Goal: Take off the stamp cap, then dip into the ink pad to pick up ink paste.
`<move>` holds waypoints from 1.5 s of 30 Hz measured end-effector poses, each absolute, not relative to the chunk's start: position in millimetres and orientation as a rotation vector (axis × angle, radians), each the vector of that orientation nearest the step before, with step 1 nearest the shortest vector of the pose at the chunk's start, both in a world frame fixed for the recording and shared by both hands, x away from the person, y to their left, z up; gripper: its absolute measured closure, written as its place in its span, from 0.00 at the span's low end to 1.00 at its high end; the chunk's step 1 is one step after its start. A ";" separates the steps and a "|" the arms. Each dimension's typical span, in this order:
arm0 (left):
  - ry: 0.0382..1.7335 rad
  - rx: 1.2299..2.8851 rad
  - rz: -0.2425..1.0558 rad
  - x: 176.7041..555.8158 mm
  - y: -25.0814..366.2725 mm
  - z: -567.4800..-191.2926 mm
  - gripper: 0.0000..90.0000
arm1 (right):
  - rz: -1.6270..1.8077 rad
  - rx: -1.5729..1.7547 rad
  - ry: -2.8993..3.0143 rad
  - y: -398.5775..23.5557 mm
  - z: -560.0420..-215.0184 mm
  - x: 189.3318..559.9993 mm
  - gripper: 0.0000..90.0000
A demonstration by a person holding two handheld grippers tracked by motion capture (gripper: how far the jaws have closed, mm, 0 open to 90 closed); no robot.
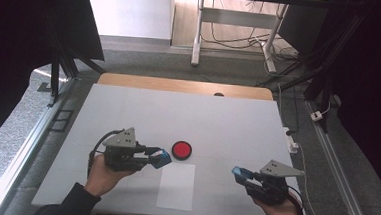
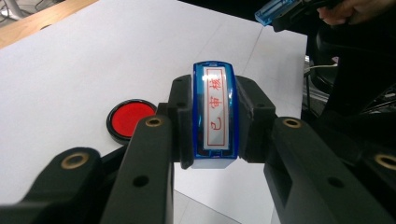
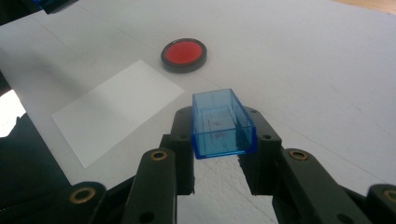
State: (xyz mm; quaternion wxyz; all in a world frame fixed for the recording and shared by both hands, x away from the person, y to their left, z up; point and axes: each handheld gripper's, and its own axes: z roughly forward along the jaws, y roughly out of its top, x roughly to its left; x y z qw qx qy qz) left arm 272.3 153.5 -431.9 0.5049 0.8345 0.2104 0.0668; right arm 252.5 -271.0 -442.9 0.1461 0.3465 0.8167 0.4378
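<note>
My left gripper point(image 1: 161, 158) is shut on a blue stamp point(image 2: 215, 114) whose white label carries red characters; it hovers just left of the round red ink pad point(image 1: 181, 150). Held at the front right of the table, my right gripper point(image 1: 239, 172) is shut on the stamp's clear blue cap point(image 3: 222, 123), hollow side up. A white sheet of paper point(image 1: 176, 186) lies in front of the ink pad point(image 3: 183, 54), between the two grippers. In the left gripper view, the cap point(image 2: 275, 10) and the right gripper show far off at the top right.
The white table top point(image 1: 178, 112) has a wooden strip along its far edge. Metal frame rails run along both sides, with cables and a power strip point(image 1: 291, 141) off the right edge. Black curtains hang to the left and right.
</note>
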 end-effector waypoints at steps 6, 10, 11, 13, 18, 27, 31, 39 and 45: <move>0.526 2.008 0.162 273.1 154.7 -432.1 0.78 | 1.240 1.042 2.347 -279.8 -446.8 249.8 0.76; 0.537 2.005 0.160 273.7 155.1 -432.6 0.78 | 1.230 1.065 2.353 -283.7 -449.7 248.8 0.76; 0.538 2.006 0.159 274.0 155.2 -432.7 0.78 | 1.229 1.074 2.355 -284.4 -450.3 248.5 0.76; 0.545 2.008 0.157 274.5 155.2 -432.9 0.78 | 1.222 1.087 2.363 -286.0 -452.0 248.5 0.76; 0.562 2.005 0.133 276.5 154.9 -431.8 0.78 | 1.238 1.103 2.365 -287.5 -454.6 249.0 0.76; 0.609 1.984 0.047 285.5 155.6 -429.0 0.78 | 1.233 1.074 2.378 -286.5 -454.4 248.0 0.76; 0.619 2.006 0.056 289.6 153.8 -430.2 0.78 | 1.245 1.083 2.372 -287.2 -454.3 248.3 0.76; 0.641 2.033 0.075 301.8 145.4 -431.5 0.78 | 1.235 1.069 2.381 -285.6 -454.5 248.2 0.76; 0.633 2.068 0.106 311.6 136.1 -433.0 0.78 | 1.239 1.078 2.382 -285.9 -454.6 248.4 0.76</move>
